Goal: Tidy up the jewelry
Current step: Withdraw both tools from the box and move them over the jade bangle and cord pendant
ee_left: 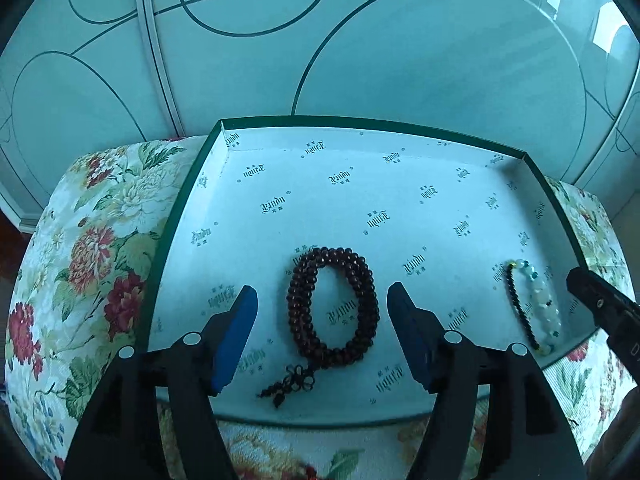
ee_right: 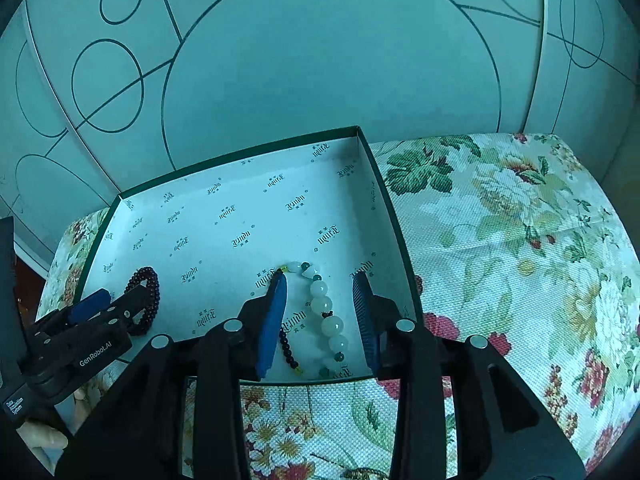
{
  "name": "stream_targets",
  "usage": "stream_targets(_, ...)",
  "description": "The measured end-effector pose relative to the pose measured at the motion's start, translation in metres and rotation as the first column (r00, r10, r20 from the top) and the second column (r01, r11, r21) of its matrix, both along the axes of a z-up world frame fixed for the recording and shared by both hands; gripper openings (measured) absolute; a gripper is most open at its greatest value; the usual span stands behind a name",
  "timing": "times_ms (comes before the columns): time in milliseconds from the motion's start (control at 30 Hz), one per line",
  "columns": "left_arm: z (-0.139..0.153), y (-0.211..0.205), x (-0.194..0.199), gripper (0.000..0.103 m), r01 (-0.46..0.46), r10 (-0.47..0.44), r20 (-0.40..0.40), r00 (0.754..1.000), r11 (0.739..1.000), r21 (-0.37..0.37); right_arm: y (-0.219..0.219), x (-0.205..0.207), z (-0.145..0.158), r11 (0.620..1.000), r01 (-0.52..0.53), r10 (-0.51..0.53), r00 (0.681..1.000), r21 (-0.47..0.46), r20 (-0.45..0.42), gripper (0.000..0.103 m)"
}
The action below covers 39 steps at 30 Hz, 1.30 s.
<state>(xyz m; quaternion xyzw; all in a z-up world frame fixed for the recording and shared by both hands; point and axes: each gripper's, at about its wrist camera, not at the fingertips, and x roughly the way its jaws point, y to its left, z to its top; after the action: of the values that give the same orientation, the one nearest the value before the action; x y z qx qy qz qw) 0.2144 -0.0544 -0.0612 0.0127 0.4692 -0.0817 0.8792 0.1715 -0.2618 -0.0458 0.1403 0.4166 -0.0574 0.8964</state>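
a pale wardrobe front (ee_left: 360, 52) with thin dark circles and arcs drawn across it fills the background. in front of it stands a seat covered in floral fabric (ee_left: 92, 240), cream with red blooms and green leaves. on that fabric rests a shallow box lid (ee_left: 181, 200), dark green on the rim and white inside, printed all over with a small repeated logo. the left gripper (ee_left: 322, 304) hangs over the near part of the lid, its 2 blue-padded jaws spread wide and touching nothing; the dark red bead bracelet (ee_left: 332, 304), wound in several loops with a knotted tassel at its near end, lies flat on the lid floor in the gap between them. the right gripper (ee_right: 320, 312) is over the lid's near right corner, jaws partly apart, with the white bead bracelet (ee_right: 326, 312) lying between the pads; its pale round beads and green spacers run into a strand of small black beads. the left pad sits just beside that black strand; i cannot tell whether they touch.
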Motion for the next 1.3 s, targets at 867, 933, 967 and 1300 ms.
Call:
stream_targets(867, -0.008, 0.091, -0.154, 0.069, -0.119, 0.118, -0.081, 0.990, 0.993, -0.012, 0.032, -0.152, -0.014, 0.999, -0.041, 0.043, 0.997, 0.028, -0.060, 0.035)
stream_targets(933, -0.010, 0.087, -0.157, 0.069, -0.107, 0.106, -0.077, 0.991, 0.994, -0.008, 0.034, -0.155, -0.015, 0.998, -0.046, 0.047, 0.997, 0.032, -0.062, 0.035)
stream_targets(967, -0.011, 0.085, -0.158, 0.069, -0.100, 0.099, -0.075, 0.992, 0.995, -0.005, 0.036, -0.155, -0.016, 0.998, -0.049, 0.051, 0.997, 0.032, -0.064, 0.035)
stream_targets(1300, -0.020, 0.076, -0.158, 0.077, -0.069, 0.069, -0.063, 0.996, 0.998, 0.013, 0.046, -0.157, -0.020, 0.997, -0.070, 0.073, 0.994, 0.033, -0.076, 0.035)
